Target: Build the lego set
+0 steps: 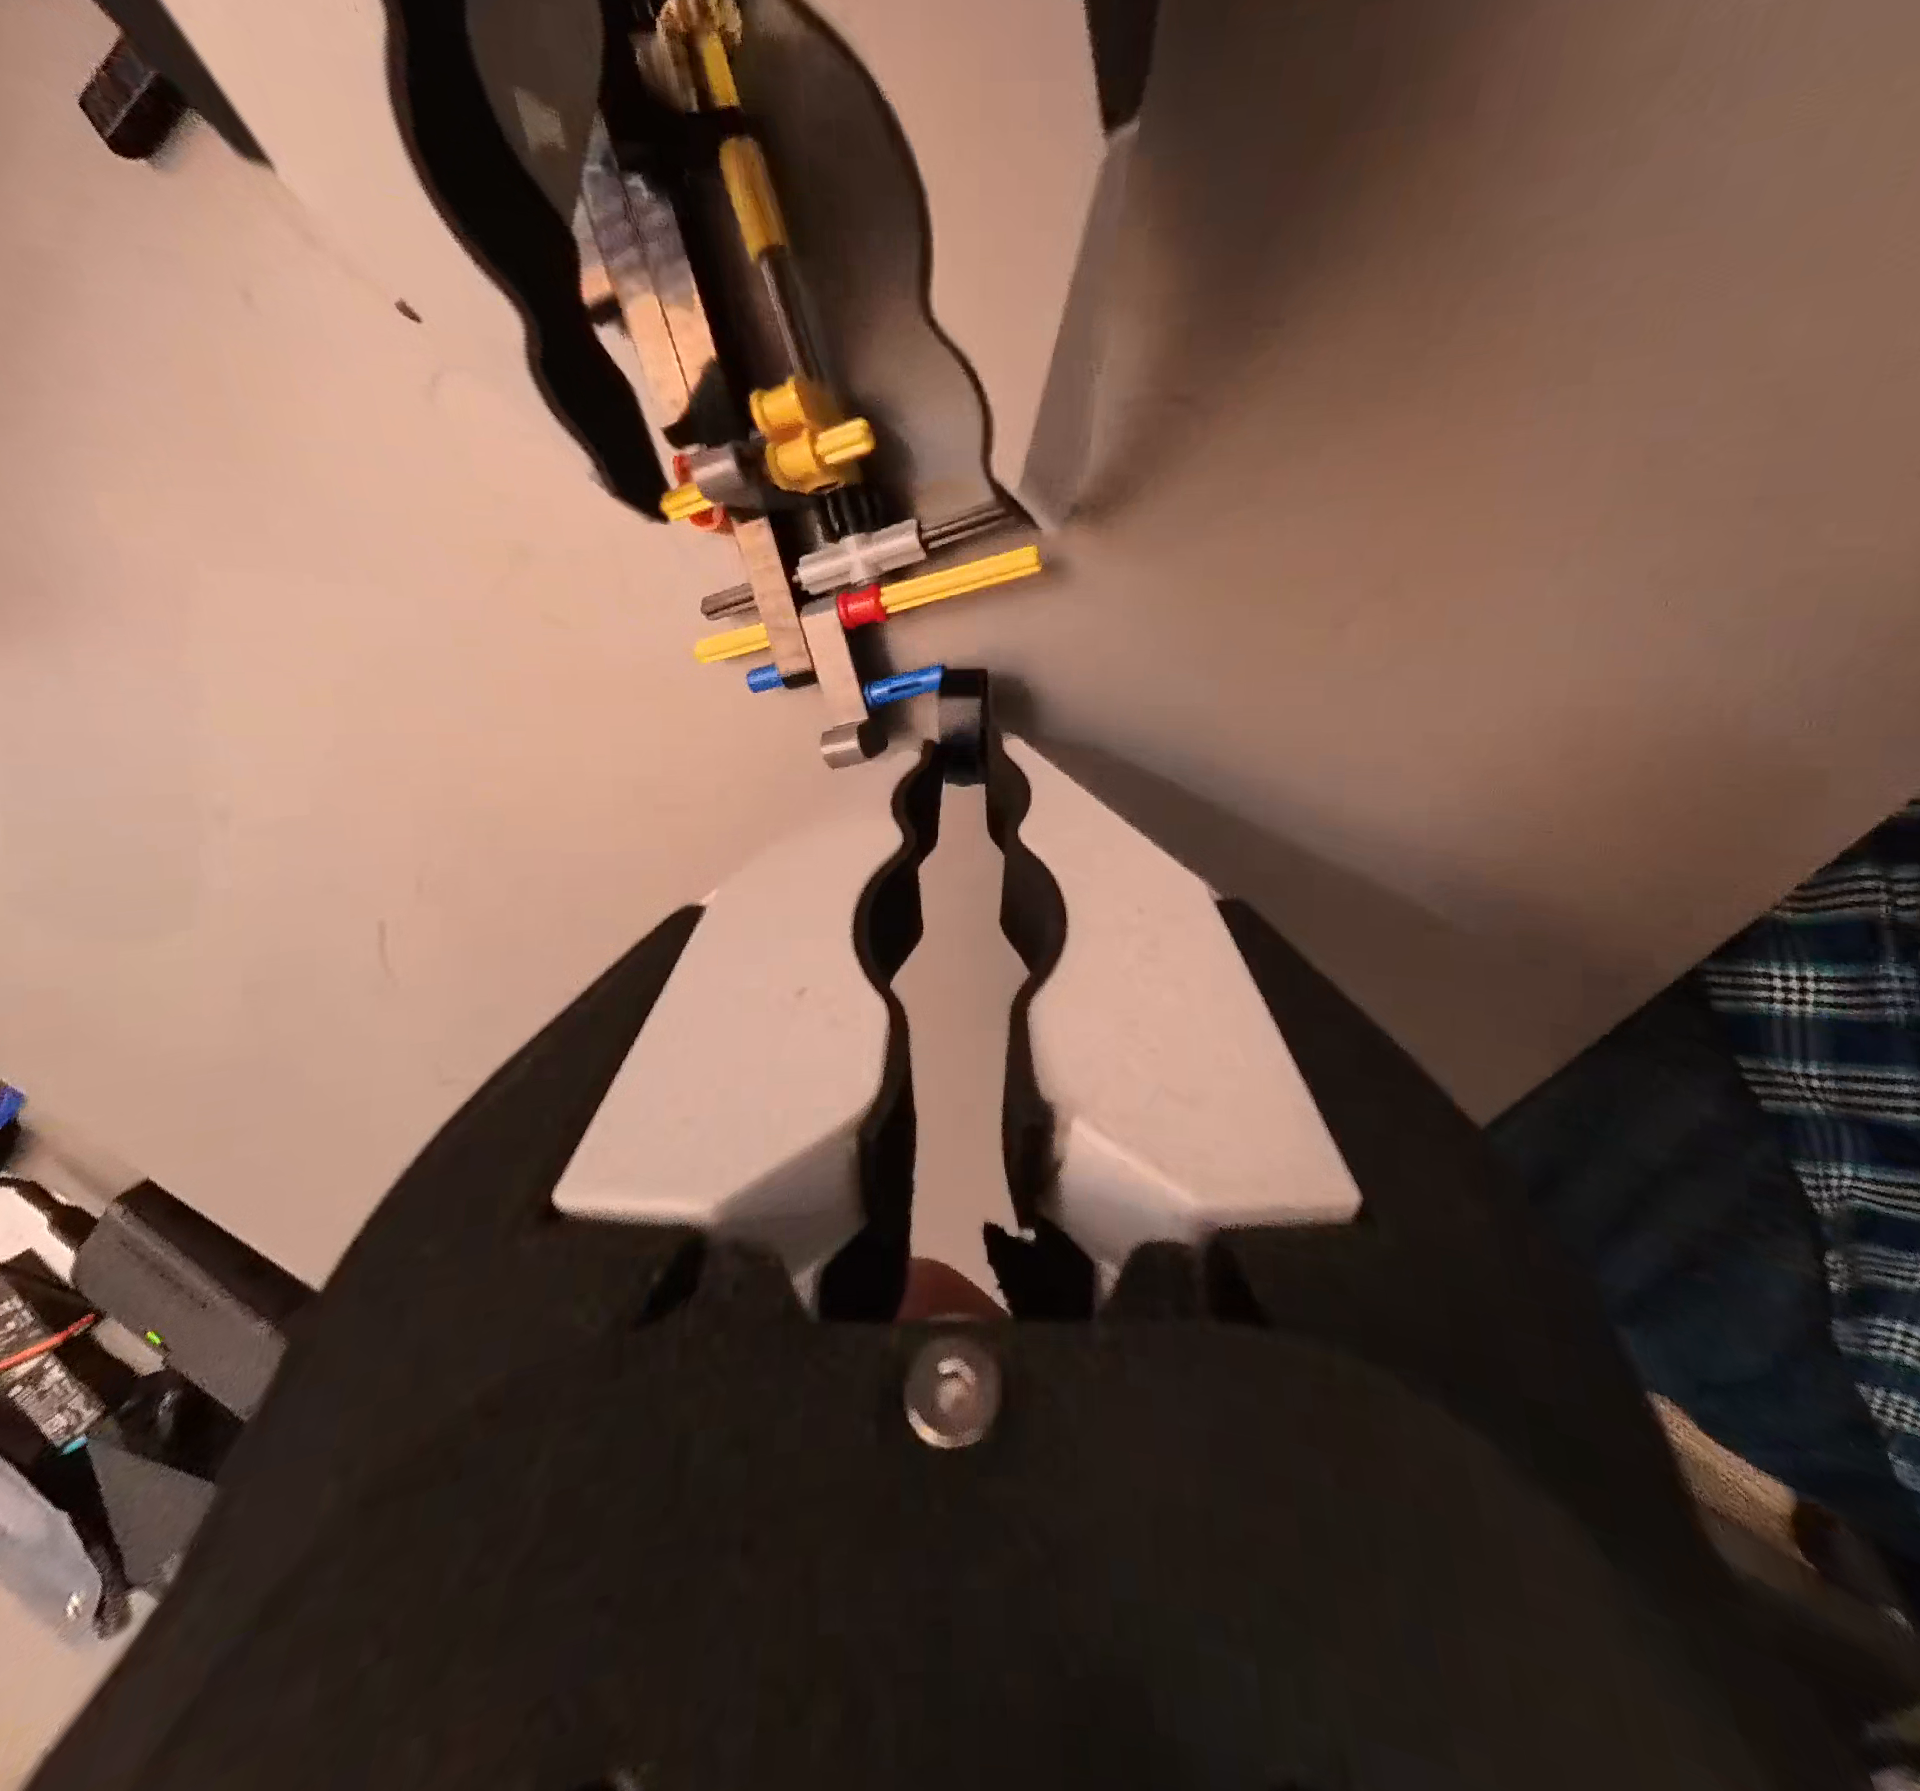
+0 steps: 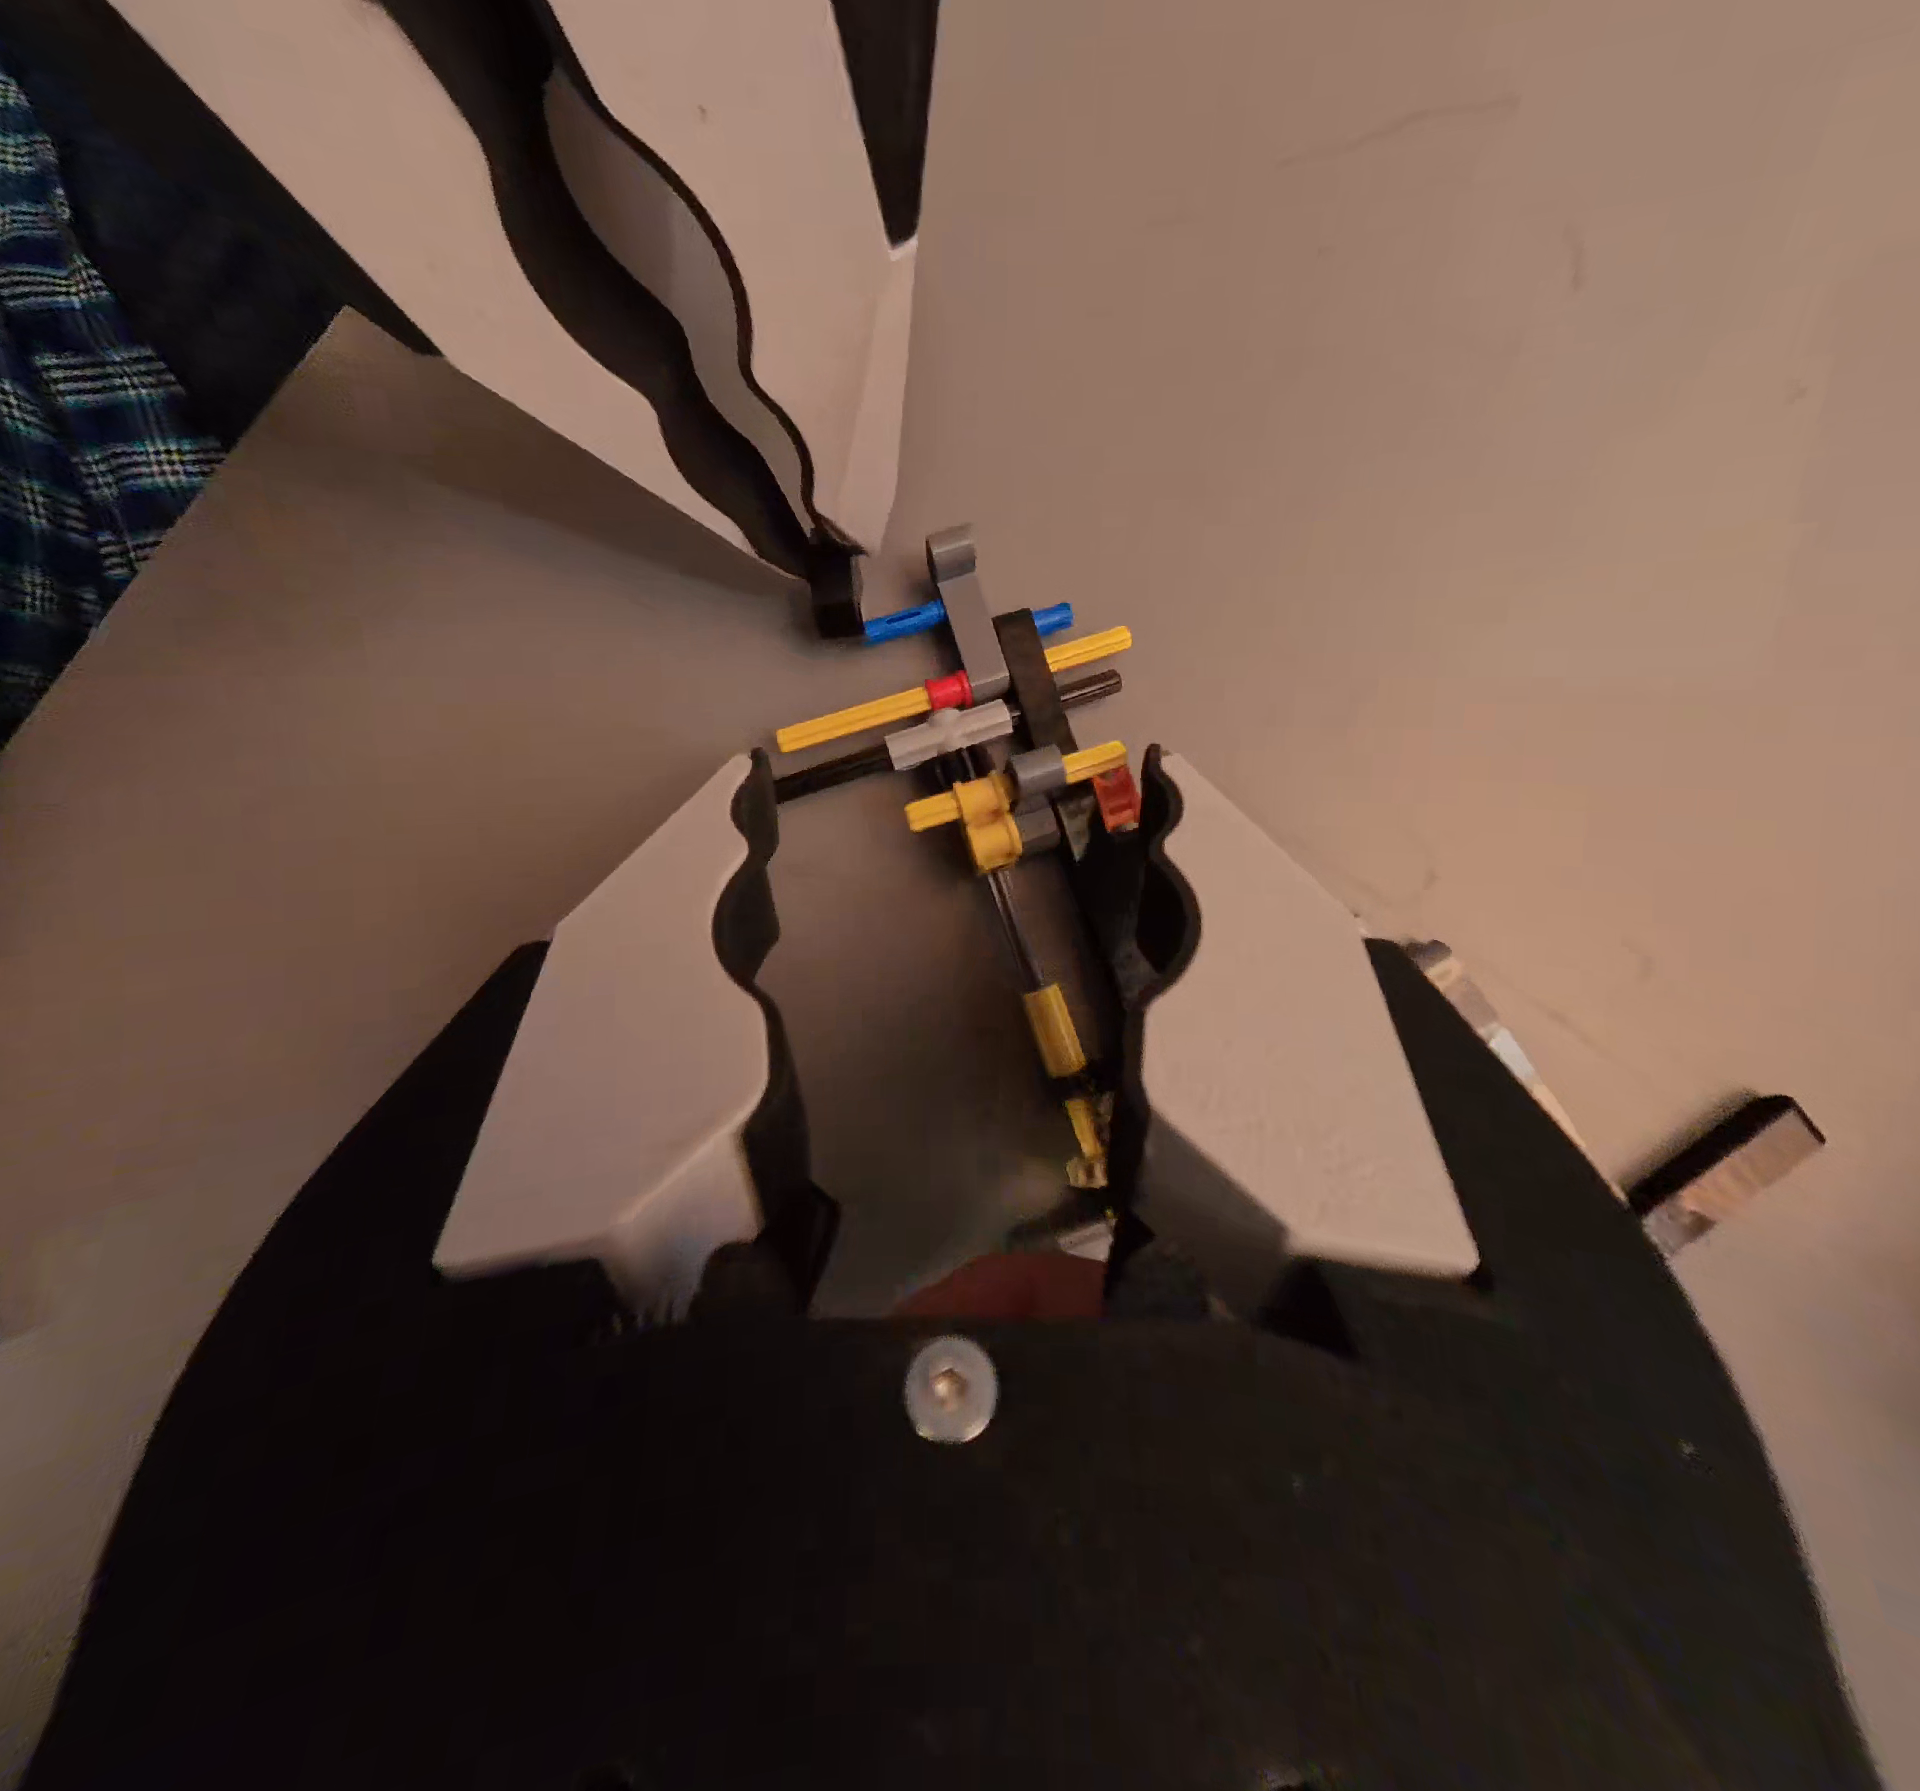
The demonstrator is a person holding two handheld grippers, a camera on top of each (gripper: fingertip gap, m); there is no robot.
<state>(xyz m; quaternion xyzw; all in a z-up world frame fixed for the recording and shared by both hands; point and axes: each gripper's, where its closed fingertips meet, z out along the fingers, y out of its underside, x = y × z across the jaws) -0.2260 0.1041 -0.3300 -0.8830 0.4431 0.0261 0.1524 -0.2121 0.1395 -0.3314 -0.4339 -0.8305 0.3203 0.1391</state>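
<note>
This looks like a hobby or test bench rather than a kitchen or shop. A plain pale worktop fills both views under warm indoor light. At its lower-left edge in the left wrist view sit a black power adapter and wired electronics. A person's plaid sleeve shows beside the worktop's right edge.

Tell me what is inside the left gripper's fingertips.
The left gripper pinches a small black lego piece, whose top end meets the blue pin of the lego assembly. The piece's lower part is covered by the fingers.
</note>
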